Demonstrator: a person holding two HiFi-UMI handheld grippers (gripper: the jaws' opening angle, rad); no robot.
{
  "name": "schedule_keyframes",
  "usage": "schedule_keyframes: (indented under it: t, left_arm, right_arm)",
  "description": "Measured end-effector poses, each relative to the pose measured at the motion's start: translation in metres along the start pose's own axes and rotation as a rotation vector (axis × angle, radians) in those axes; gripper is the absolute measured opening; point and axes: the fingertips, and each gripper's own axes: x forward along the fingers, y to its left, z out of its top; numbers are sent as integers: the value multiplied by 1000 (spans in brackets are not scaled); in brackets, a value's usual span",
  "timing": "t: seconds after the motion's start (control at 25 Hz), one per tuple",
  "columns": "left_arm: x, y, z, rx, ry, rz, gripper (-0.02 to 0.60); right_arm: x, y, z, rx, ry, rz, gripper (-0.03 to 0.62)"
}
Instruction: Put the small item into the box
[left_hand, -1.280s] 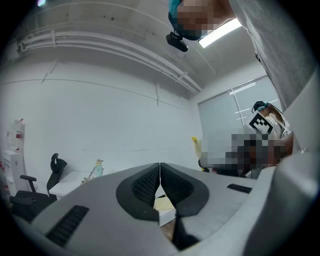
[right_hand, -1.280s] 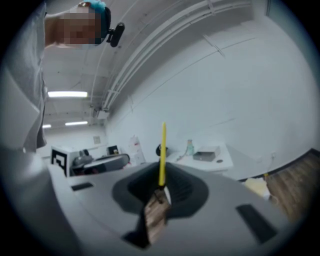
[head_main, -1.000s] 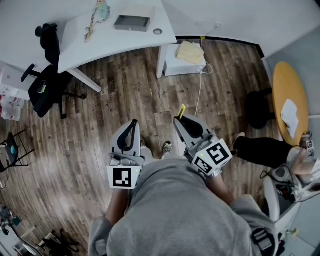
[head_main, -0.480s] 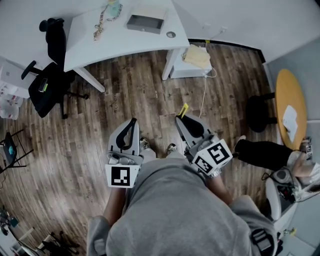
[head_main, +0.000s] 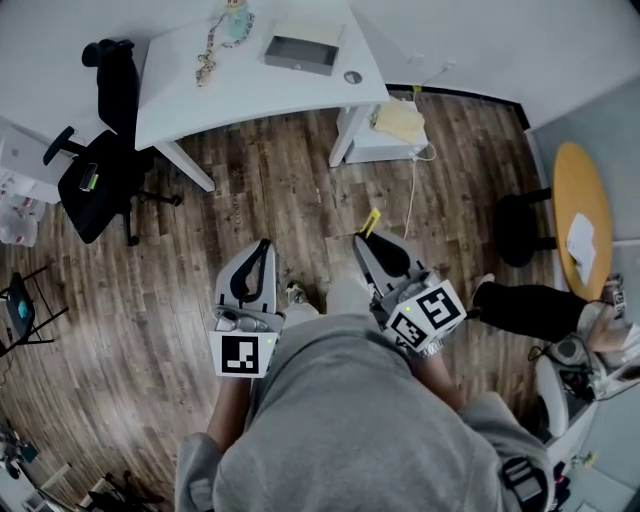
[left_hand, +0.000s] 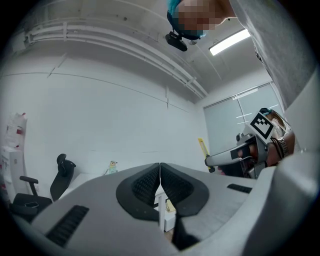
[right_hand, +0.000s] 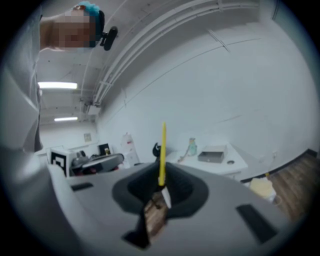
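Observation:
A grey open box lies on the white desk far ahead of me; the right gripper view shows the box on that desk too. My right gripper is shut on a thin yellow item, which sticks up from the jaws as a yellow strip. The left gripper is held level beside it, its jaws shut together with nothing between them. In the left gripper view the right gripper and its yellow item appear at the right. Both grippers hang over the wooden floor.
A black office chair stands left of the desk. A small figurine and a bead chain lie on the desk. A white low cabinet, a black stool, a round wooden table and a seated person are to the right.
The desk and box have slid lower and nearer in the head view as I walk forward. Both grippers keep their pose and grip.

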Motion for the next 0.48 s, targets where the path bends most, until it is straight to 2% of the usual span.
schedule_keyframes:
  t: [0.48]
  left_arm:
    - [20,36,-1,0,1,32,35]
  right_arm:
    - [40,-7,8,-10,1,20,64]
